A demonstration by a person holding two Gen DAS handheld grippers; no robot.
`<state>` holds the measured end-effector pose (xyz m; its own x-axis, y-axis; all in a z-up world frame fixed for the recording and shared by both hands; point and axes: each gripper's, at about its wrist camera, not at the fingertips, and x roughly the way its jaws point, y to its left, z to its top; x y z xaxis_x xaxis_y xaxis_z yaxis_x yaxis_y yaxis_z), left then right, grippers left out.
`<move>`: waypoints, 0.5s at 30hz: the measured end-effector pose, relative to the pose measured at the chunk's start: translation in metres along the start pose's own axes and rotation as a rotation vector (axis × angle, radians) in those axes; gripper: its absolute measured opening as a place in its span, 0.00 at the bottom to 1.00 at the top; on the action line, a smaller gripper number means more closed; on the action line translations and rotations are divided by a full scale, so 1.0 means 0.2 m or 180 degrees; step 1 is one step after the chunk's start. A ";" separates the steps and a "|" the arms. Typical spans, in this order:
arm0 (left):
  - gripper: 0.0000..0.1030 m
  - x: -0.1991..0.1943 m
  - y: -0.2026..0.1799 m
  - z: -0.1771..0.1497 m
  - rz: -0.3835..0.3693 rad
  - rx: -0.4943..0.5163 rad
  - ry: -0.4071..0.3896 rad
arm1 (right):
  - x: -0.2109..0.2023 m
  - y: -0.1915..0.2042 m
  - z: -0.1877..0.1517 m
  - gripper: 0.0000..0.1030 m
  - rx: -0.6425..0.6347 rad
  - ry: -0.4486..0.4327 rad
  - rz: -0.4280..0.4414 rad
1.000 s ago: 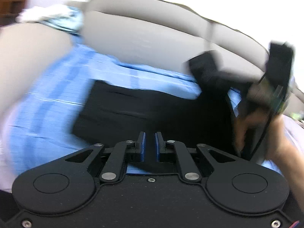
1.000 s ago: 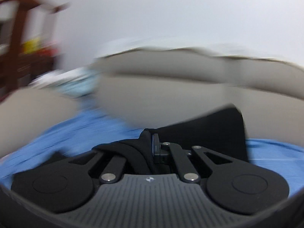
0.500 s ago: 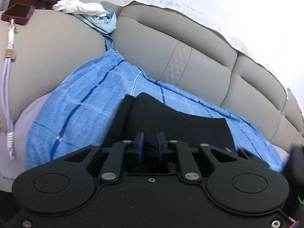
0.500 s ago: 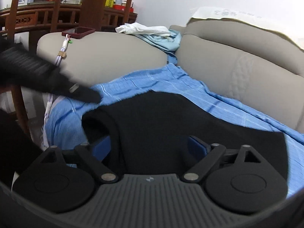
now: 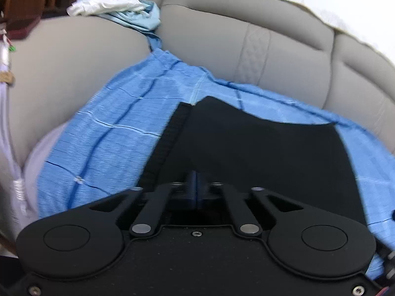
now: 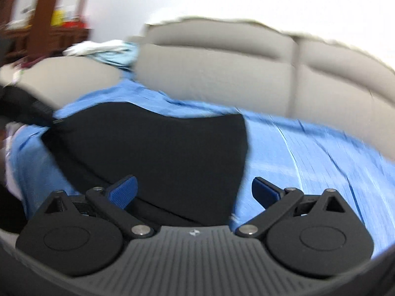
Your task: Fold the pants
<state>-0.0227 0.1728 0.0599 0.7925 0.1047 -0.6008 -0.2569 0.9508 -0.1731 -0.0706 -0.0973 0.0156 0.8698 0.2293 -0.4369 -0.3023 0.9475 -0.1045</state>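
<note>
The black pants [image 5: 259, 153] lie folded flat on a blue sheet [image 5: 118, 128] on the sofa seat. My left gripper [image 5: 196, 187] is shut at their near edge, where a ridge of black cloth rises to the blue pads. In the right wrist view the pants [image 6: 153, 143] spread ahead, their right edge straight. My right gripper [image 6: 193, 181] hangs low over their near right part. Its jaws are opening wide and the cloth lies under the gap, untouched by the pads. A blurred black shape [image 6: 24, 103] meets the pants' left corner.
The grey sofa backrest [image 5: 209, 37] runs behind the sheet, and a padded armrest [image 5: 61, 61] rises on the left. White and light blue clothes [image 5: 111, 5] lie on the armrest's far end. A white cable [image 5: 7, 123] hangs at the left edge. Dark wooden furniture [image 6: 44, 7] stands beyond.
My right gripper let go of the black cloth it was holding up, opened wide and dropped towards the pants' right side. My left gripper opened slightly, sank, then shut at the near edge.
</note>
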 end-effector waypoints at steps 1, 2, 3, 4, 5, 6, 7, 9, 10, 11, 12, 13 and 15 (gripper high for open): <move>0.01 0.00 0.00 -0.01 0.0104 0.0045 0.0006 | 0.01 -0.05 -0.01 1.00 0.0166 0.0062 0.0000; 0.01 0.00 0.00 -0.01 0.0209 0.0088 0.0018 | 0.02 -0.10 -0.02 1.00 0.0343 0.0102 0.0052; 0.01 0.00 0.01 -0.02 0.0269 0.0103 0.0049 | 0.04 -0.14 -0.02 0.98 0.0515 0.0138 0.0138; 0.01 0.00 0.03 -0.02 0.0309 0.0088 0.0088 | 0.05 -0.18 -0.03 0.90 0.0742 0.0189 0.0288; 0.01 0.00 0.04 -0.03 0.0363 0.0062 0.0119 | 0.08 -0.21 -0.04 0.82 0.0936 0.0245 0.0380; 0.01 0.00 0.06 -0.03 0.0414 0.0053 0.0132 | 0.11 -0.23 -0.05 0.78 0.1139 0.0316 0.0436; 0.01 0.00 0.07 -0.03 0.0434 0.0041 0.0131 | 0.14 -0.26 -0.06 0.72 0.1321 0.0381 0.0432; 0.01 -0.04 0.09 -0.02 0.0422 -0.0055 0.0107 | 0.17 -0.26 -0.09 0.68 0.1445 0.0419 0.0310; 0.01 -0.07 0.10 -0.01 0.0360 -0.0103 0.0048 | 0.18 -0.26 -0.10 0.66 0.1438 0.0398 0.0271; 0.03 -0.12 0.11 0.01 0.0255 -0.0126 -0.0065 | 0.18 -0.25 -0.10 0.66 0.1405 0.0392 0.0251; 0.05 -0.16 0.11 0.02 0.0160 -0.0120 -0.0167 | 0.18 -0.24 -0.10 0.66 0.1359 0.0389 0.0247; 0.07 -0.19 0.10 0.04 0.0042 -0.0099 -0.0266 | 0.18 -0.23 -0.10 0.66 0.1322 0.0385 0.0261; 0.14 -0.22 0.08 0.08 -0.0220 -0.0024 -0.0337 | 0.20 -0.21 -0.10 0.66 0.1272 0.0389 0.0275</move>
<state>-0.0522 0.1879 0.0960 0.8624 0.0696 -0.5014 -0.2035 0.9546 -0.2174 -0.0317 -0.1319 -0.0147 0.7880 0.3064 -0.5340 -0.1763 0.9434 0.2811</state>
